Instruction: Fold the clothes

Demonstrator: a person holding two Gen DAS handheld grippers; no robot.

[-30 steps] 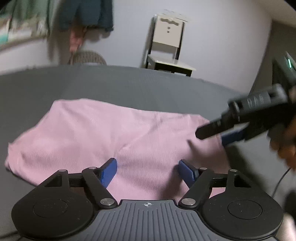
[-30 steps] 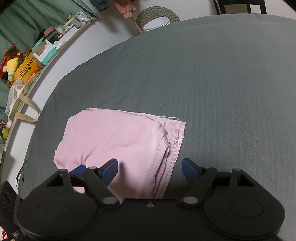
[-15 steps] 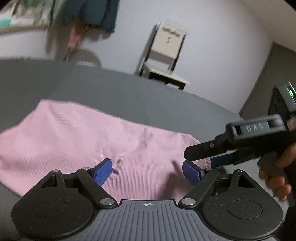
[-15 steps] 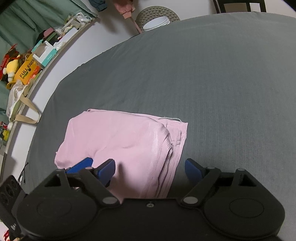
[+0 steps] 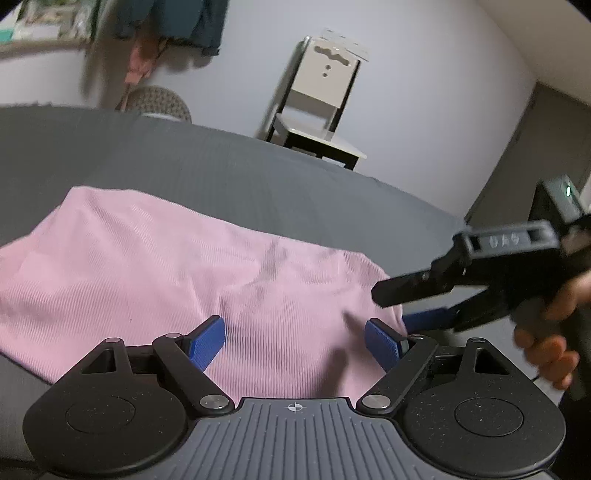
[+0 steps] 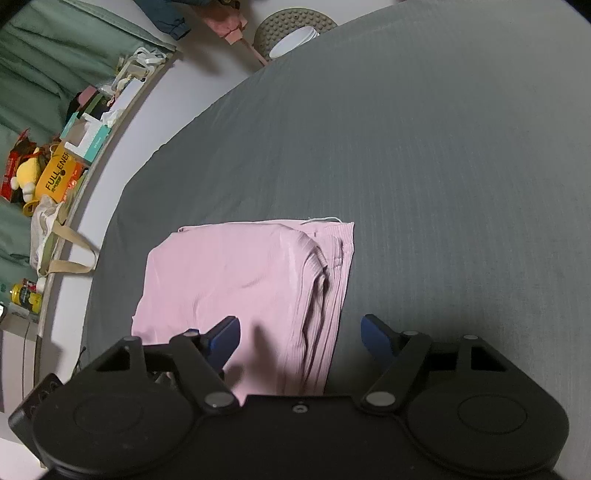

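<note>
A folded pink ribbed garment (image 5: 155, 273) lies on the dark grey bed cover (image 5: 258, 173). My left gripper (image 5: 295, 343) hovers over its near edge, open, with nothing between the blue pads. In the left wrist view the right gripper (image 5: 402, 306), held in a hand (image 5: 546, 350), hangs at the garment's right corner, jaws apart. From the right wrist view the garment (image 6: 240, 280) is a neat rectangle with stacked folded edges on its right side; my right gripper (image 6: 301, 336) is open above its near end.
A white chair (image 5: 321, 103) stands beyond the bed's far side, with clothes hanging on the wall (image 5: 173, 22). A shelf with boxes and a yellow toy (image 6: 26, 177) runs along the left of the bed. A round mat with plates (image 6: 291, 33) lies past the far corner.
Both grippers have drawn back and risen a little from the garment. In the left wrist view the right gripper has shifted rightward, off the cloth's corner. The garment stays folded.
</note>
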